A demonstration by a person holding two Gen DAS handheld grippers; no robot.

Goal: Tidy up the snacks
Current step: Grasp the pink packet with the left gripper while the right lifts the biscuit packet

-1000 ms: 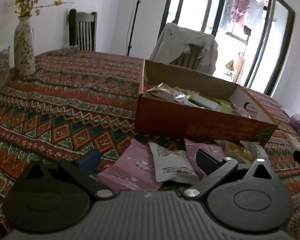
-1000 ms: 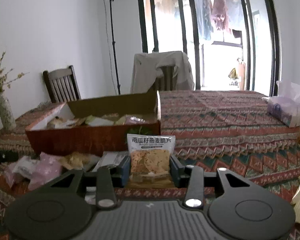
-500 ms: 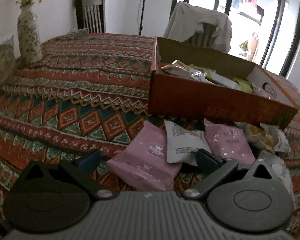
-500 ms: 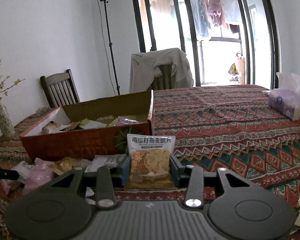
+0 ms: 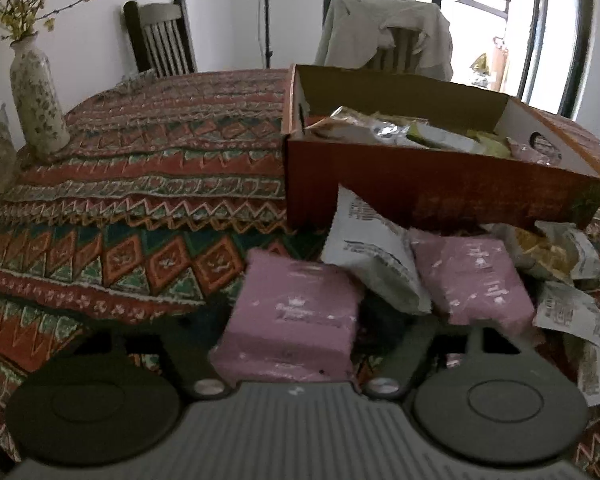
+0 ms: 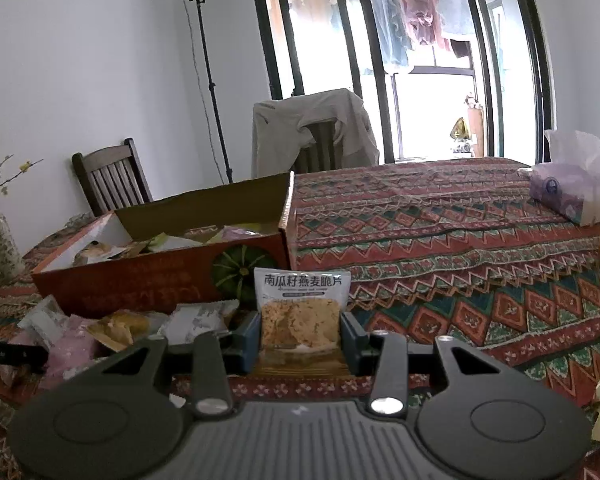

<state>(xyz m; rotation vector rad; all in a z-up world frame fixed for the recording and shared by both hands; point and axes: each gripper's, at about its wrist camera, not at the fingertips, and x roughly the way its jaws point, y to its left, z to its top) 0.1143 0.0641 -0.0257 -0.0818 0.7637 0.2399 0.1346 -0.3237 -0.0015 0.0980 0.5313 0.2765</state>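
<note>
Pinching the oat crisp packet (image 6: pixel 300 312) in our right gripper (image 6: pixel 300 336), just in front of the orange box (image 6: pixel 160 280), we figured dropping it in came next. Left gripper (image 5: pixel 288 344) sat spread around a pink packet (image 5: pixel 292 316) beside that box, grab pending.

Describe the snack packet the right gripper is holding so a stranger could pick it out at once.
Start at the long orange cardboard box on the patterned tablecloth. Just in front of its end with the printed green pumpkin, the right gripper holds a small white packet with a clear window showing golden oat crisps upright between its jaws. Unlike the pink and white packets lying flat nearby, it stands upright, with bold dark Chinese characters across its top.
</note>
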